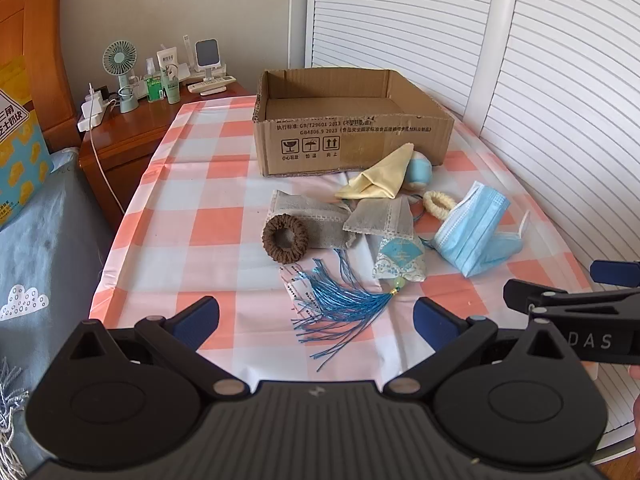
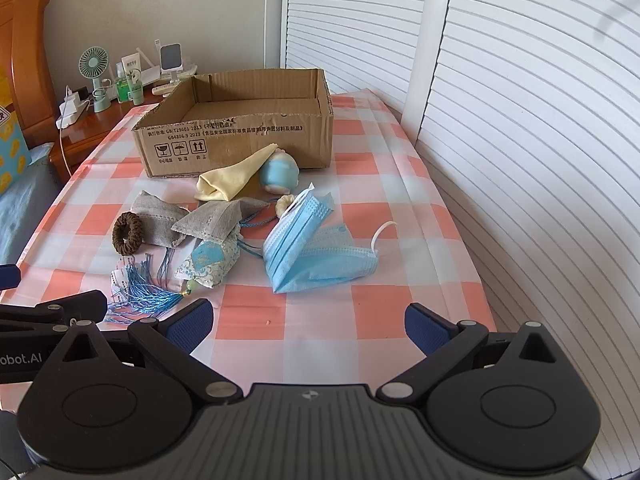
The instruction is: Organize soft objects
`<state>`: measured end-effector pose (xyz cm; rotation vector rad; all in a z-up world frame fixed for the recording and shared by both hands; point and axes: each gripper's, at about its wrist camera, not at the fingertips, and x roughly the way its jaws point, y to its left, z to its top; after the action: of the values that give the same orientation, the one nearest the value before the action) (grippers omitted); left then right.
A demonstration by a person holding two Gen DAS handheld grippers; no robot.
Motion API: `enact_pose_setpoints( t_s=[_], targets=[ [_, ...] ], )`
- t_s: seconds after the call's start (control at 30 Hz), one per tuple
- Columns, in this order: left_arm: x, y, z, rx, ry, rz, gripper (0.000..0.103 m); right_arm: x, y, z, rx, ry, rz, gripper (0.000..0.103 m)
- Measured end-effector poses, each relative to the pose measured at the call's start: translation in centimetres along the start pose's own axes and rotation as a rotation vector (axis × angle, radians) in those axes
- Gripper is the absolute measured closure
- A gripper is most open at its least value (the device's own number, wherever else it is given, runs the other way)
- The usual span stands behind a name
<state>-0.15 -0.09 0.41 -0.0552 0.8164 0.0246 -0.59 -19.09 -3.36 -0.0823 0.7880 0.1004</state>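
Note:
An empty cardboard box (image 1: pixel 352 140) (image 2: pixel 240 136) stands at the far side of the checked tablecloth (image 1: pixel 192 208) (image 2: pixel 332 320). In front of it lie soft things: a yellow cloth (image 1: pixel 384 178) (image 2: pixel 236 178), a small blue plush (image 1: pixel 420 170) (image 2: pixel 278 174), two grey sachets (image 1: pixel 308 220) (image 2: pixel 212 220), a brown scrunchie (image 1: pixel 285 237) (image 2: pixel 127 233), a cream scrunchie (image 1: pixel 438 202), blue face masks (image 1: pixel 474 232) (image 2: pixel 312 248) and a patterned pouch with a blue tassel (image 1: pixel 400 262) (image 2: pixel 208 260). My left gripper (image 1: pixel 316 318) hangs open near the tassel. My right gripper (image 2: pixel 308 322) is open, empty, short of the masks.
A wooden nightstand (image 1: pixel 132 128) (image 2: pixel 92 124) at the back left carries a small fan (image 1: pixel 119 60), bottles and chargers. A bed with blue bedding (image 1: pixel 44 248) lies along the left. White louvred doors (image 1: pixel 540 80) (image 2: pixel 520 120) close the right side.

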Motion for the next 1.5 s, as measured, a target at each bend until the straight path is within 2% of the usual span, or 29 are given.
enact_pose_setpoints(
  t_s=[1.5],
  targets=[
    [-0.09, 0.18, 0.09, -0.002, -0.006, -0.003, 0.001, -0.18, -0.07, 0.41, -0.006, -0.011, -0.008, 0.0]
  ],
)
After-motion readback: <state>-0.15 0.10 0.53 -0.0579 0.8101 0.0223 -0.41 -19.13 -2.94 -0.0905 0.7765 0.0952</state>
